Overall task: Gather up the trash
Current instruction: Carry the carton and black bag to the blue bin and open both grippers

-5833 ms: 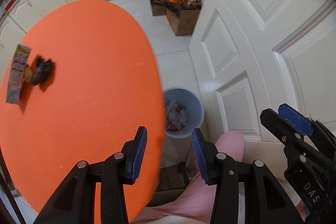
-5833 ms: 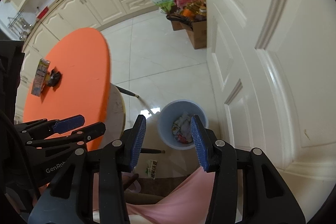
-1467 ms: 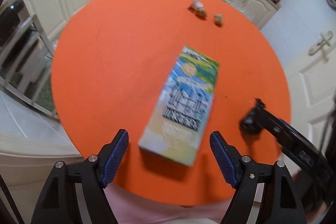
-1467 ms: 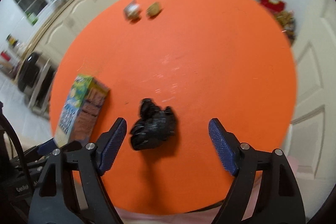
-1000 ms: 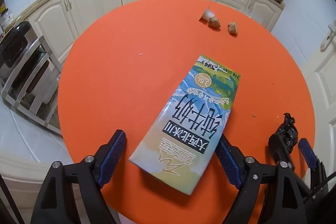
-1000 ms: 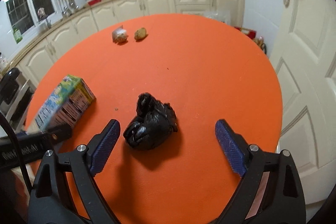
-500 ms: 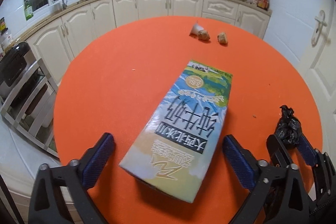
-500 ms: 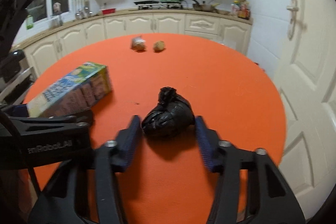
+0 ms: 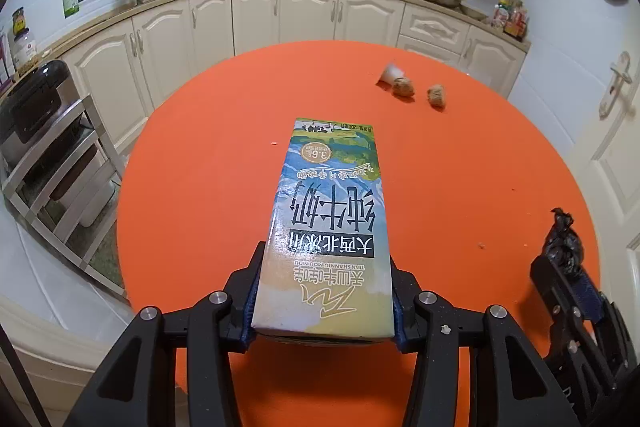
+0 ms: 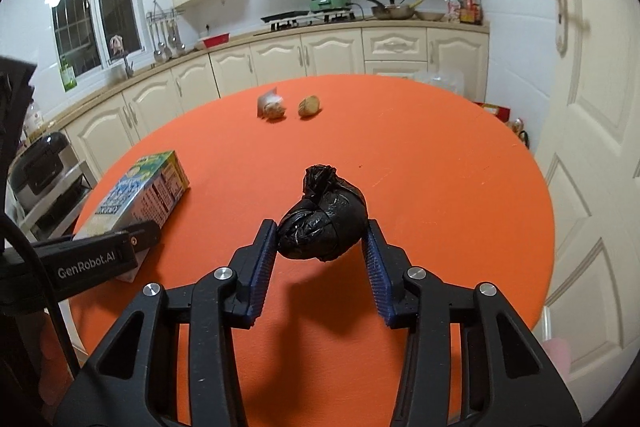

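Both grippers are closing: my left gripper [image 9: 324,301] pinches the milk carton's [image 9: 328,223] near end, my right gripper [image 10: 322,259] squeezes the black bag [image 10: 324,223], for binning.

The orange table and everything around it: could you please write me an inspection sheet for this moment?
Surface: round orange table, a few crumbs.
Job's things: milk carton lying flat; knotted black bag; two brown lumps and a small wrapper on the far side.
Clutter: nothing seen.
Grippers: left gripper jaws closing, pads against the carton's sides; right gripper jaws closing, pads on the bag.
Cables: black cable by the left gripper.
Surroundings: cream cabinets, stove, white door.
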Motion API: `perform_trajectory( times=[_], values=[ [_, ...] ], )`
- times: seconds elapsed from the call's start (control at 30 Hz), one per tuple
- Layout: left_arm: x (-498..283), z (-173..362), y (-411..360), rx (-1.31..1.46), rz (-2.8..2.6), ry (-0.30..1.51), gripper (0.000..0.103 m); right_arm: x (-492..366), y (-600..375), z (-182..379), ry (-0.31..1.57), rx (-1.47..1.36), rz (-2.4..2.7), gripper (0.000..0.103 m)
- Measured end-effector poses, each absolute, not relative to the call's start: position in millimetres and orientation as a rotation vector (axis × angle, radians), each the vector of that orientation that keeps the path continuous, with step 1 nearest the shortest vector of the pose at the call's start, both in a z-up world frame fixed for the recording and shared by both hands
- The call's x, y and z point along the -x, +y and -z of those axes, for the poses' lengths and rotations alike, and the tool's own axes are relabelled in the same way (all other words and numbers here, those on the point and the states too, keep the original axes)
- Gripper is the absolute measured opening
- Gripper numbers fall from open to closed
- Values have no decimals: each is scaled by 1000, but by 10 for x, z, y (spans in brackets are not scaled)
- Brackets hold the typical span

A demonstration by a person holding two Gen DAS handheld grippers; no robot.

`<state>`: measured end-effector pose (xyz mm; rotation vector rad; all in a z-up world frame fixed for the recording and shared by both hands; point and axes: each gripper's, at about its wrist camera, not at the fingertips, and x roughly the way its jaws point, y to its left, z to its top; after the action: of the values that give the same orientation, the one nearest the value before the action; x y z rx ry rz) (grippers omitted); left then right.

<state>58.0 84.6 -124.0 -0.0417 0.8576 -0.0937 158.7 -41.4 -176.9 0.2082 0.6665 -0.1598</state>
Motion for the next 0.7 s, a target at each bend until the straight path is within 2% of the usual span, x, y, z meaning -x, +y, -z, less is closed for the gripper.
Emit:
perform_trajectory(
  times=[0.27,0.7],
  values=[
    [-576,1051,396,-26,167,800,45,-1447,-872,1582,608,-262,251,41],
    [-390,1028,-850,-181,409,754,45,-878,-2111,1384,546,-339,550,41]
  ],
)
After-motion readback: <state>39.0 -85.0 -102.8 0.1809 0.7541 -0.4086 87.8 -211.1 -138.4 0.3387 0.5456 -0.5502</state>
